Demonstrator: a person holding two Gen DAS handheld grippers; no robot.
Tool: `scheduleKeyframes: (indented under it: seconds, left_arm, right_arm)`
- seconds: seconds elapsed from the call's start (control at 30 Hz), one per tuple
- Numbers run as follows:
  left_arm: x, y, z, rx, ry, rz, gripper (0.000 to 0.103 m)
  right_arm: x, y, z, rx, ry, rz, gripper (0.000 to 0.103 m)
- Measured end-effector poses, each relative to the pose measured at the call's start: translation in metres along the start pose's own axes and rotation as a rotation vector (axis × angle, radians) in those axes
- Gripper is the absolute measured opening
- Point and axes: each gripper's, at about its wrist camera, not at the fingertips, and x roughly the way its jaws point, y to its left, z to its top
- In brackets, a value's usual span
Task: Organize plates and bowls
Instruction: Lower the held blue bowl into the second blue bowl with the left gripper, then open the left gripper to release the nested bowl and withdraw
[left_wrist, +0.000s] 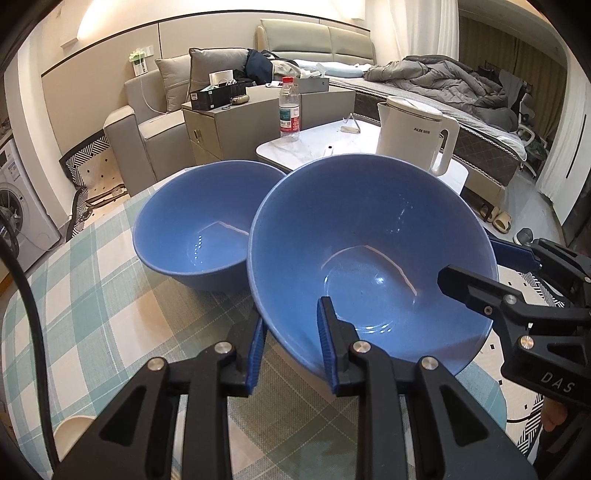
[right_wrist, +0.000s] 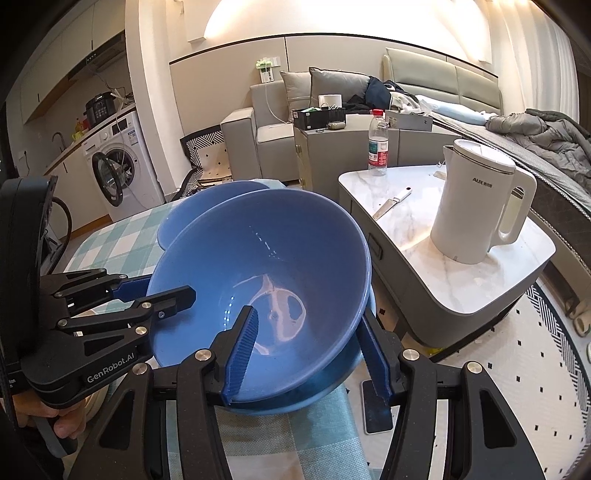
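Note:
A blue bowl (left_wrist: 373, 236) is held tilted above the checked tablecloth (left_wrist: 92, 295). My left gripper (left_wrist: 291, 343) straddles its near rim, one finger inside and one outside. My right gripper (right_wrist: 306, 350) straddles the opposite rim of the same bowl (right_wrist: 258, 266); it also shows in the left wrist view (left_wrist: 491, 266). A second blue bowl (left_wrist: 192, 225) rests on the table just behind and left. In the right wrist view another blue dish (right_wrist: 332, 391) lies under the held bowl; I cannot tell whether they touch.
A low marble side table (right_wrist: 413, 236) stands to the right with a white kettle (right_wrist: 476, 206), a water bottle (right_wrist: 378, 144) and a knife (right_wrist: 391, 203). A phone (right_wrist: 376, 406) lies on the rug below. A sofa, a bed and a washing machine (right_wrist: 118, 170) are behind.

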Motion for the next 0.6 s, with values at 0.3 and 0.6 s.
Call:
scheduleKeyframes:
  seconds: [0.3,0.6]
  left_arm:
    - [0.0025,-0.0018,-0.0032,0.002,0.009,-0.002,0.026]
    - [0.0021,-0.0024,-0.0043,0.005,0.012,-0.011,0.027]
  right_arm:
    - [0.0050,-0.0002,-0.0004,-0.003,0.013,-0.005,0.056]
    - [0.0076,-0.0027,-0.0035,-0.005,0.020,-0.012,0.056]
